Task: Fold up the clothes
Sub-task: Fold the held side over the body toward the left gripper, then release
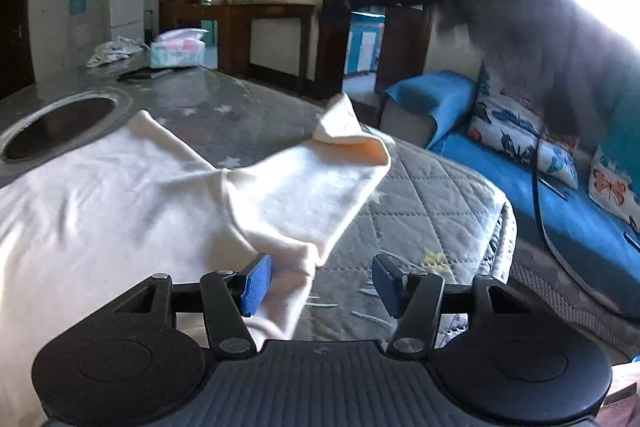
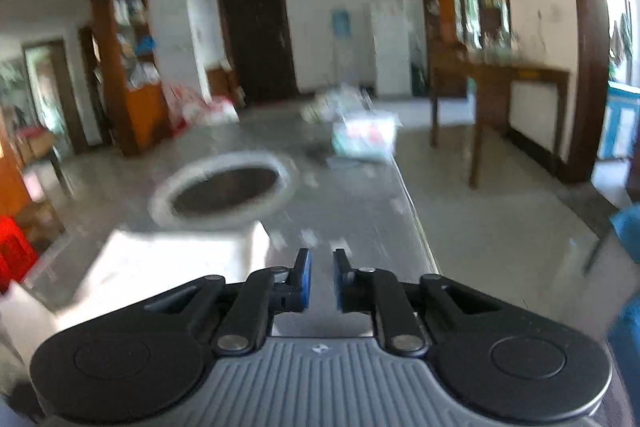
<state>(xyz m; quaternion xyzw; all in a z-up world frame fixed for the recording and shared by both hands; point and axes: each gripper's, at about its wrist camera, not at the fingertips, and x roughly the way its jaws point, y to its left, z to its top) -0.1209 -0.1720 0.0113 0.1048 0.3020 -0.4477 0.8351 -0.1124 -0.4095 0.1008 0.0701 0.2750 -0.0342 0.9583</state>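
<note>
From the left wrist view, the left gripper (image 1: 320,283) is spread wide, its blue ribbed pads (image 1: 256,285) apart and grasping nothing, though a soft fold of the cream garment (image 1: 120,211) brushes the left pad. The garment — a matte, slightly fuzzy knit — lies on the table (image 1: 420,195), which wears a grey quilted cover with star prints; one sleeve (image 1: 320,171) runs out towards the table edge, its cuff curled over. A round dark inset (image 1: 60,127) sits beyond, and a tissue box (image 1: 178,49) farther back. The right wrist view is motion-blurred: the right gripper (image 2: 321,279) hangs over the table with only a narrow gap between its pads, empty, the pale garment (image 2: 160,263) lying just left of it.
</note>
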